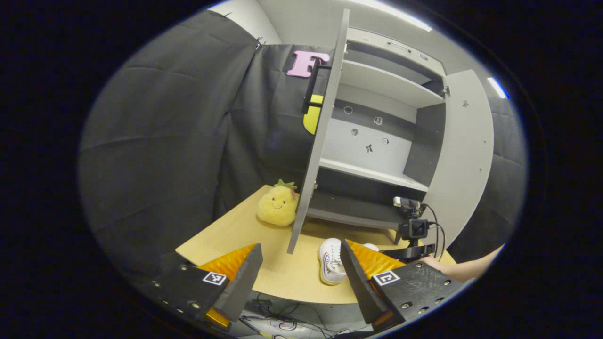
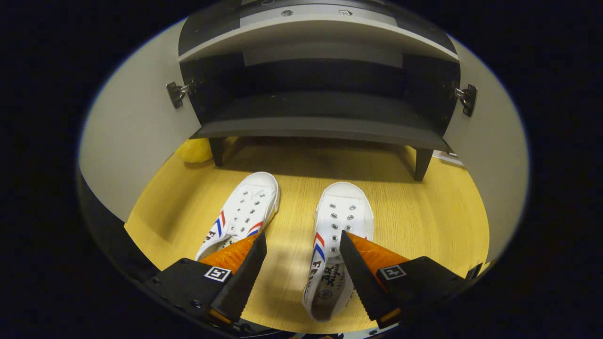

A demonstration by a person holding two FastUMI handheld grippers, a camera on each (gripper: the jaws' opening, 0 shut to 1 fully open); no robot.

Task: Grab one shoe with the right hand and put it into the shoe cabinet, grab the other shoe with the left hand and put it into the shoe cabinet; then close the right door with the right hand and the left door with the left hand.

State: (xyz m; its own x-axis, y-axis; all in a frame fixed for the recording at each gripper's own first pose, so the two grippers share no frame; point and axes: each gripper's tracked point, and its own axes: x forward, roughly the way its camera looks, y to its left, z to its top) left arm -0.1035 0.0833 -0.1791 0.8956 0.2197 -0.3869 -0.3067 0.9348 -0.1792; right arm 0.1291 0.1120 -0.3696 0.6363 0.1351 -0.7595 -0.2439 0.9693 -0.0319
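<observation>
In the left gripper view, the left tongs (image 1: 299, 273) are hovering open over the near edge of the wooden worktop (image 1: 282, 275), gripping nothing. A yellow pineapple plush toy (image 1: 277, 205) is sitting on the worktop just left of the shoe cabinet's left door (image 1: 320, 132), which is standing wide open with its edge toward the camera. Inside the shoe cabinet (image 1: 377, 141) pale shelves are showing, and its right door (image 1: 464, 155) is also swung open. One white sneaker (image 1: 331, 260) is lying on the worktop in front of the cabinet, partly hidden behind the right finger. Farther right, the other gripper (image 1: 412, 228) with its cables is hanging near that shoe, and a person's forearm (image 1: 471, 269) is reaching in from the edge.

In the right gripper view, the right tongs (image 2: 301, 268) are spread open low above the worktop, touching neither shoe as far as can be seen. The left sneaker (image 2: 245, 212) is lying beside the left finger; the right sneaker (image 2: 337, 245) is lying between the fingers, toe toward the cabinet's dark bottom shelf (image 2: 320, 117).
</observation>
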